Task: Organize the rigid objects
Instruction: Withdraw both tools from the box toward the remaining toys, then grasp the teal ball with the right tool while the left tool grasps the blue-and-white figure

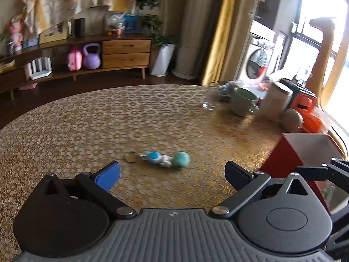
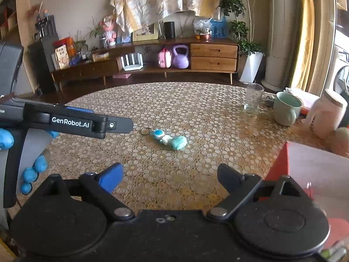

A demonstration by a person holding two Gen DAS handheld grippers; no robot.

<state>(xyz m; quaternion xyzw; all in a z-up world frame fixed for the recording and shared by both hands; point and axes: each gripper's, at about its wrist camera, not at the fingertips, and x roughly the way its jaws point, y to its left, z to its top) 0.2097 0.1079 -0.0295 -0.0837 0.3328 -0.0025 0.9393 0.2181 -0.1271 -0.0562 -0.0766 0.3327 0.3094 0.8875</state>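
**Approaching the keychain figure for pickup**

The small blue-and-white plastic figure with a teal head and a metal key ring point(image 1: 166, 159) lies on its side on the round table covered in a gold honeycomb-patterned cloth point(image 1: 87, 126). All positions below are given relative to this figure.

The left gripper point(image 1: 172, 174) hangs just short of the figure, jaws wide and empty, with the figure roughly centred ahead of the gap. The right gripper point(image 2: 170, 175) sits further back, jaws likewise wide and empty. The red open-topped cardboard box point(image 1: 305, 150) stands to the right of the figure, near it; it is judged the likely destination. Beyond the box stand a pale green ceramic mug point(image 2: 285, 109) and a clear drinking glass point(image 2: 253, 97), well apart from the figure.

Procedure, as judged:
1. Use one gripper only; hold the other clear.
2. Align the jaws across the figure's narrow body, not along its length.
3. Lower until the pads straddle the torso. Avoid the key ring; it would pivot loosely.
4. Close firmly. The plastic is hard and may slip.
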